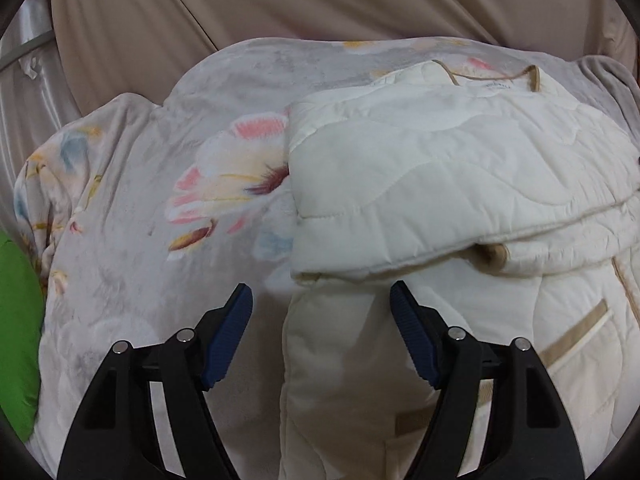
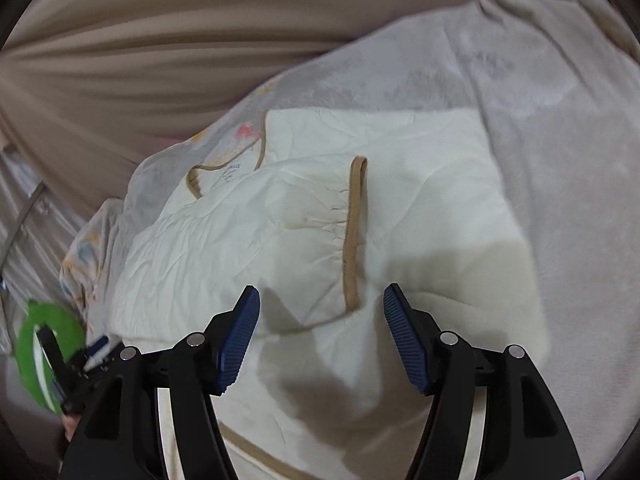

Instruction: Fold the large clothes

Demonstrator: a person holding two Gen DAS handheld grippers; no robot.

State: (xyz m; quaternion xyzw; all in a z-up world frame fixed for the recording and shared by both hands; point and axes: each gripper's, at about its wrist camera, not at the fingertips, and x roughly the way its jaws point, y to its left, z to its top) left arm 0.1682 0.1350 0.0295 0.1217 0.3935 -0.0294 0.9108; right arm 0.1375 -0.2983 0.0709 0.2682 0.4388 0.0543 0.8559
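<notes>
A cream quilted jacket with tan trim lies partly folded on a grey floral blanket. One sleeve is laid across its body. In the right wrist view the jacket shows a tan-edged cuff lying on top. My left gripper is open and empty, just above the jacket's near left edge. My right gripper is open and empty, hovering over the cuff's near end. The left gripper also shows in the right wrist view at the far left.
The blanket covers a bed, with beige fabric behind it. A green object sits at the left edge of the left wrist view. A green ring shows beside the left gripper.
</notes>
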